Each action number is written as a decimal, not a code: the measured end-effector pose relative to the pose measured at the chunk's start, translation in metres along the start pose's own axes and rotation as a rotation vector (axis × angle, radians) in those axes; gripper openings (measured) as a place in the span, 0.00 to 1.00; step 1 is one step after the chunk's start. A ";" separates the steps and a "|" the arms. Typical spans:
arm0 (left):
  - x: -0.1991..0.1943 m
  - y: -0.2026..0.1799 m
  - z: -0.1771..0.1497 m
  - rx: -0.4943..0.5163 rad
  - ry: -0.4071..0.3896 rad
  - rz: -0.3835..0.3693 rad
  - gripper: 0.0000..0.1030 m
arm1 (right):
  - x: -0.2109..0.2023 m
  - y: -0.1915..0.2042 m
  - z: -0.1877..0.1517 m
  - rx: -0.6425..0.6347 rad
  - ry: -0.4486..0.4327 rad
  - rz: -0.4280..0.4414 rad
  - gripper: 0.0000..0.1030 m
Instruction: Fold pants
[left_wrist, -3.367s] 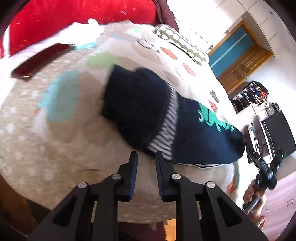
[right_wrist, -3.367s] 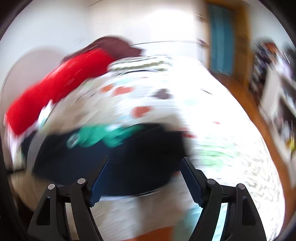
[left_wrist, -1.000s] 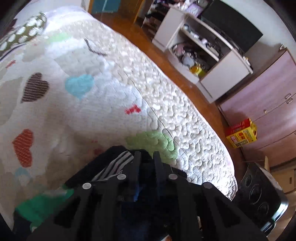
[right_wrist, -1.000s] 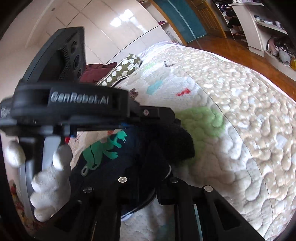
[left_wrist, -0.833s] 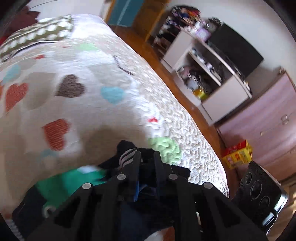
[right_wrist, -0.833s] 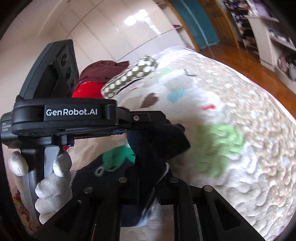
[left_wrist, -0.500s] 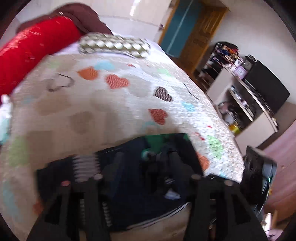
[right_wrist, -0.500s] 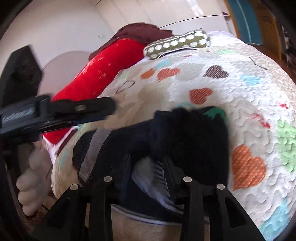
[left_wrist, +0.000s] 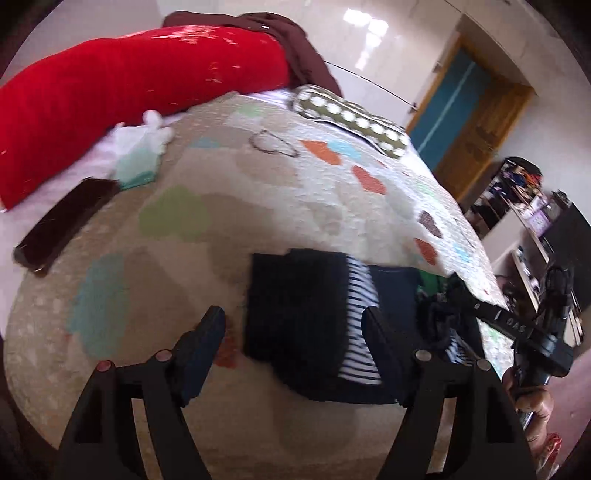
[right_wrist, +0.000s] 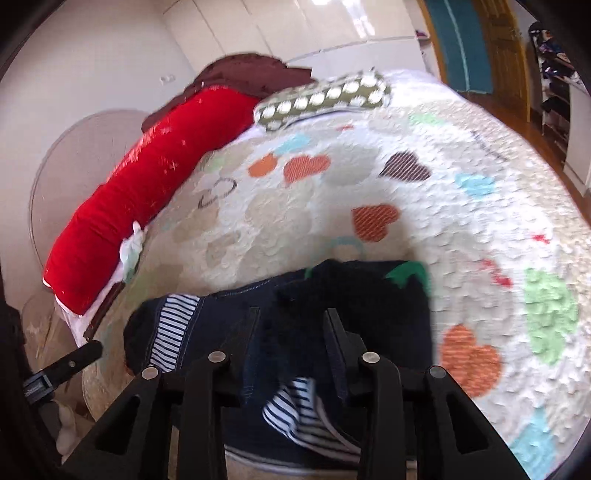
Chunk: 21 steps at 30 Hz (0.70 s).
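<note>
Dark navy pants (left_wrist: 306, 321) lying folded on the bed's quilt (left_wrist: 221, 229), just ahead of the left claw (left_wrist: 293, 332), between its fingers toward 1 o'clock. Left claw wide and opening, holding nothing. Right claw (right_wrist: 291, 328) narrow and closing, pants cloth between its fingers; whether pinched, cannot tell. Soft knit with a striped band (left_wrist: 356, 317) and green print (right_wrist: 410, 273). Puffy quilt stitched with hearts; red bolster (left_wrist: 129, 92) at 11 o'clock.
</note>
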<state>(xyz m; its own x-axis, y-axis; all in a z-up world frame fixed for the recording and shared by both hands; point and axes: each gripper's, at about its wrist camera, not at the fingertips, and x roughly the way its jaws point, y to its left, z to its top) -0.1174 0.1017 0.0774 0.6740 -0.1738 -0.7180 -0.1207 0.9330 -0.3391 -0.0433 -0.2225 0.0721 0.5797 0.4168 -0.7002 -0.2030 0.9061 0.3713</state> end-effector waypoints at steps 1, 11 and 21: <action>0.000 0.009 -0.001 -0.022 -0.001 0.005 0.73 | 0.018 0.002 0.000 0.002 0.037 -0.005 0.36; 0.047 0.018 -0.019 -0.106 0.116 -0.154 0.72 | 0.018 0.014 0.002 -0.062 0.111 -0.088 0.39; 0.034 0.037 -0.035 -0.198 0.074 -0.220 0.24 | 0.027 0.112 0.000 -0.295 0.148 -0.019 0.57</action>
<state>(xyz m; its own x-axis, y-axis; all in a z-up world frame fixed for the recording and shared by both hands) -0.1246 0.1196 0.0190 0.6460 -0.3937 -0.6540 -0.1227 0.7920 -0.5980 -0.0500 -0.1100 0.0944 0.4690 0.3856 -0.7945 -0.4255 0.8870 0.1793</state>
